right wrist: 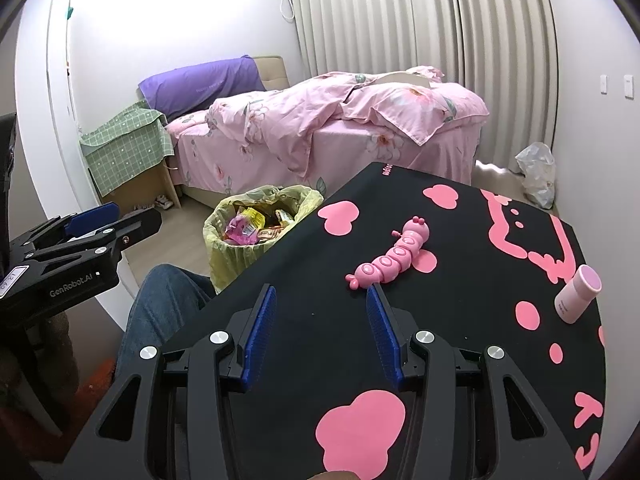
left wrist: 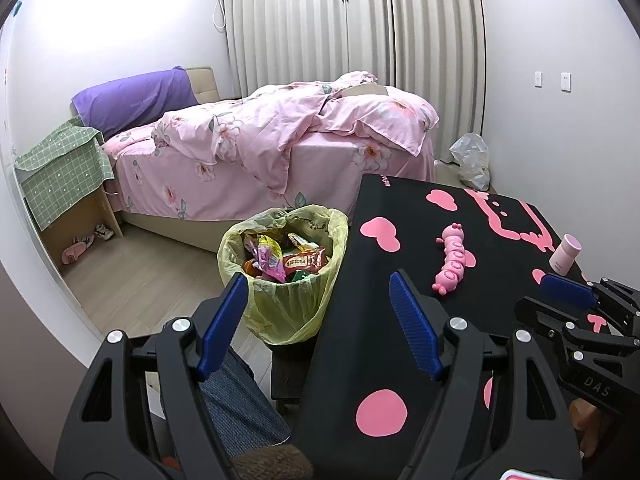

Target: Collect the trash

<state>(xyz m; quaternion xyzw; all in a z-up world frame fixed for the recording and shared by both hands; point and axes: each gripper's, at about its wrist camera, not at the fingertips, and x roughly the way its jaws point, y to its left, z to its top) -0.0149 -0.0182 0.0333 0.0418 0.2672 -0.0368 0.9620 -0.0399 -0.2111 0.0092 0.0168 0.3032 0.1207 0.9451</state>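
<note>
1. Left gripper point(left wrist: 320, 284), black frame with blue ribbed pads: jaws spread wide, nothing between them; it hangs over the table's left edge, the bin showing between the fingers.
2. Right gripper point(right wrist: 322, 296), same build: jaws parted, nothing held; over the black table mat with pink hearts and blobs point(right wrist: 460, 320).
3. Round trash bin lined with a yellow-green plastic bag point(left wrist: 288, 300): upright on the wood floor, mouth up, just beside the table's left edge, between table and bed.
4. Crumpled snack wrappers, pink, yellow and red point(left wrist: 288, 258): piled inside the bin up near the rim; no clear long axis.
5. Pink segmented plastic caterpillar toy point(right wrist: 390, 258): lies on the mat, long axis diagonal, antennae end toward the bed.
6. Small pink cylindrical bottle point(right wrist: 576, 294): on the mat at right.
7. Bed with pink floral bedding point(left wrist: 280, 136): behind the bin.
</note>
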